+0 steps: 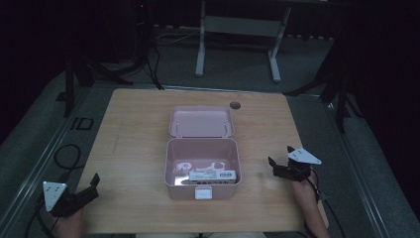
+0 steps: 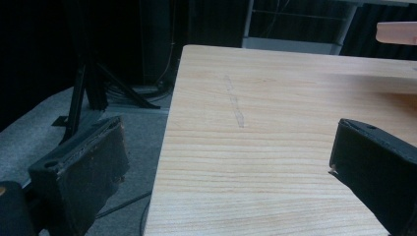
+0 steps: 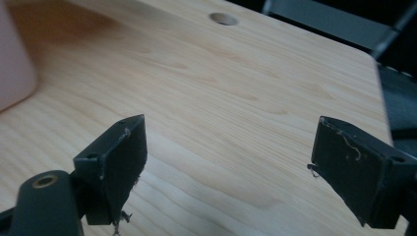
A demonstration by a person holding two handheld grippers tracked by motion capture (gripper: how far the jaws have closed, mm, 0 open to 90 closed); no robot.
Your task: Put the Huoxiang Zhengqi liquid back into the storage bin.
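Your left gripper point(image 1: 84, 191) sits at the table's point(image 1: 133, 129) near left corner, jaws spread wide and empty. One pink box point(image 1: 202, 168) stands mid-table, lid open, holding one white carton point(image 1: 212, 175). Your right gripper point(image 1: 280, 161) rests beside it, equally wide and empty.

Your obstacle: open pink box point(image 1: 202, 168) at table point(image 1: 133, 148) centre, raised lid point(image 1: 200, 121) behind it, white carton point(image 1: 212, 175) inside. Bare wood either side of box; your left gripper point(image 1: 79, 196) and right gripper point(image 1: 282, 166) sit there, jaws apart, nothing between them. Cable hole point(image 1: 235, 105) near far edge.
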